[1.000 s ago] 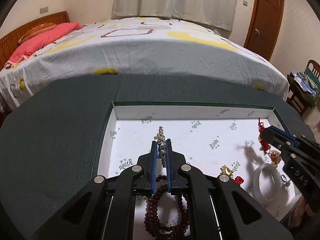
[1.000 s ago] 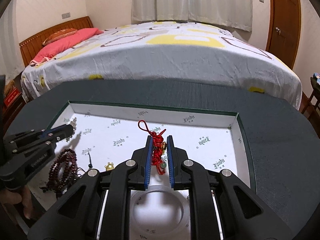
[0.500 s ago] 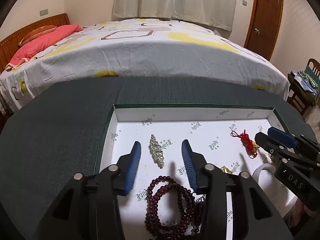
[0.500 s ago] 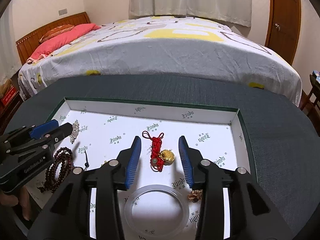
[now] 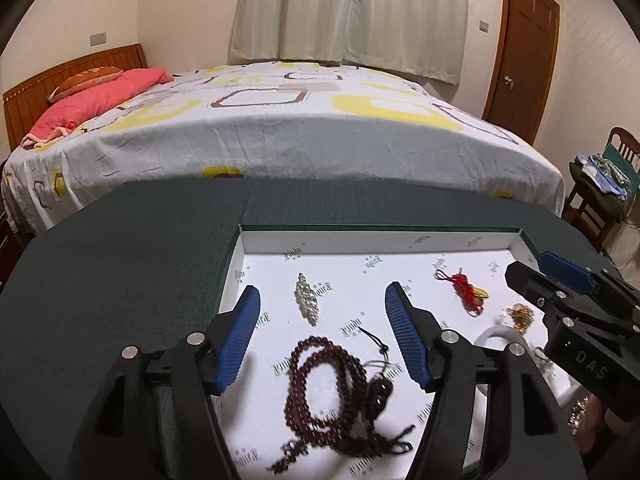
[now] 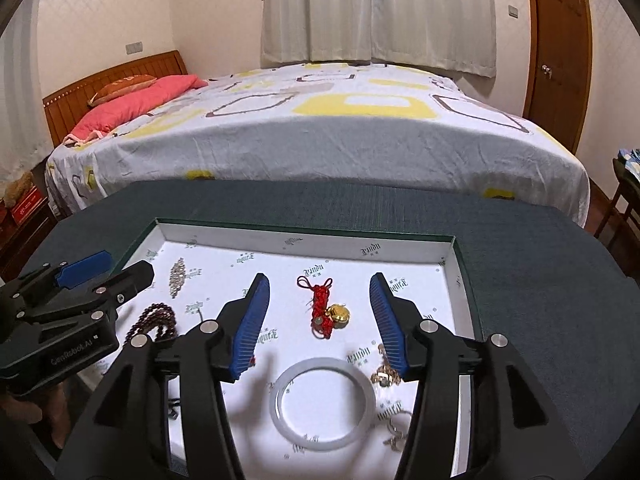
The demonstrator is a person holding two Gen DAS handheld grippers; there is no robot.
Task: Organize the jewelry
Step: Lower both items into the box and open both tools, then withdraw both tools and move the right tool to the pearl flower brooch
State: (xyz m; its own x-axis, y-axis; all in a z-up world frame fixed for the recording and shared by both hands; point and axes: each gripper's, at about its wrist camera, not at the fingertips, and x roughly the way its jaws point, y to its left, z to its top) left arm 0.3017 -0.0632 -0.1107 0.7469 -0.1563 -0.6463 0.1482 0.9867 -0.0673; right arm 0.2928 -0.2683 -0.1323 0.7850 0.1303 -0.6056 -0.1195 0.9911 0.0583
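Both grippers hang over the white-lined tray (image 6: 448, 250) on the dark table (image 5: 120, 264), and neither is holding anything. The left gripper (image 5: 322, 332) is spread wide, with the silver brooch (image 5: 307, 304) lying at its 12 o'clock and the dark red bead strand (image 5: 336, 392) at 6. The right gripper (image 6: 318, 320) is released too, with the red knot charm (image 6: 326, 310) flat between its blue pads (image 6: 250, 328), the white bangle (image 6: 322, 402) at 6 o'clock and a small gold piece (image 6: 386, 374) at 4
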